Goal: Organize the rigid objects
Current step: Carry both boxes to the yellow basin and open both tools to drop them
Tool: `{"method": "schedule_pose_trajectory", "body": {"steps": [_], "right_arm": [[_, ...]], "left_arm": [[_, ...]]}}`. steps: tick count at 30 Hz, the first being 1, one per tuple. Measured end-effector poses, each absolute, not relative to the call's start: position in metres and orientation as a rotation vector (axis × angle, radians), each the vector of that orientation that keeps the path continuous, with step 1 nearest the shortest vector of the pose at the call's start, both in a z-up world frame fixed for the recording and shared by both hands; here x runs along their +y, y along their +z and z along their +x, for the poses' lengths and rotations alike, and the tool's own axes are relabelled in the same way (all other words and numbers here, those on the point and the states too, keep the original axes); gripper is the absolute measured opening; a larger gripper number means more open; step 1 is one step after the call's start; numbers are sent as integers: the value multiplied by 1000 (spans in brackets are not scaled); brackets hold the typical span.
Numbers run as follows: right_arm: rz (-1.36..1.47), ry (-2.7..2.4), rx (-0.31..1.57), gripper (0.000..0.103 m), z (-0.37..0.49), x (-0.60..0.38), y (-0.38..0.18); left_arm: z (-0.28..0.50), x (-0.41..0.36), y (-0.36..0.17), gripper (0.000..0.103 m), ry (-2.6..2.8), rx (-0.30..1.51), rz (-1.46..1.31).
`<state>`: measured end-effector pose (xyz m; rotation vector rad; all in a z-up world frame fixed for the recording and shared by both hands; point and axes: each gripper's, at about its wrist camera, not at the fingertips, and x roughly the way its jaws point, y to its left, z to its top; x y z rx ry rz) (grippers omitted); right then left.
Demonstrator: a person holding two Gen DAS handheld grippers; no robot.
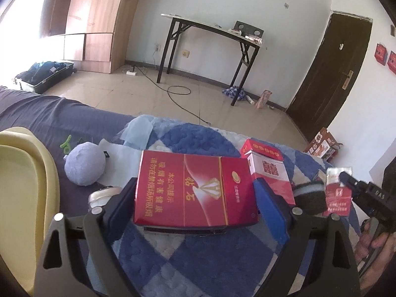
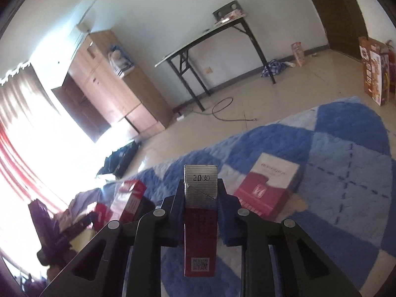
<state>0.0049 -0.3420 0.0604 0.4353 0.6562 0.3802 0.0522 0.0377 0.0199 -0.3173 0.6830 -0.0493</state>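
A wide, flat red cigarette box with gold print fills the span between my left gripper's fingers, and both pads press its sides. A dark edge shows under its near side. Behind it an open red-and-white pack stands on the blue checked blanket. My right gripper is shut on a narrow red pack with a silver top, held on edge. In the left wrist view that right gripper and its pack sit at the far right, with a hand behind. Another red-and-white pack lies on the blanket.
A yellow plastic basin stands at the left, with a lavender plush ball, a green clip and a round tin beside it. A black round pad lies right of the box. A folding table and an open suitcase are beyond the bed.
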Motion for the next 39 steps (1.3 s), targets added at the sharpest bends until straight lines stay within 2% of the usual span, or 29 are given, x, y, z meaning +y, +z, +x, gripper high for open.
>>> {"method": "schedule_pose_trajectory", "body": {"steps": [15,18,23,27,30,34,39], "right_arm": [[332,406,707,21,19,-311,50],[360,443,640,21,7,-322,72],[322,570,543,21,-28,-304,115],[219,838,572,21,-55,-214,153],[109,1003,675,21,-54,-120,157],[-10,1193,872,21,-44,23,124],[-133,1209,1024,21,-29,134,62]], "left_arm": [[33,65,50,90,-16,623,-284],[4,98,78,90,158,580,-181],[-68,188,109,90,421,546,-234],[-104,250,95,90,527,615,-325],[-112,283,73,90,517,613,-454],[-110,305,46,90,473,631,-550],[-97,314,19,90,445,707,-591]]}}
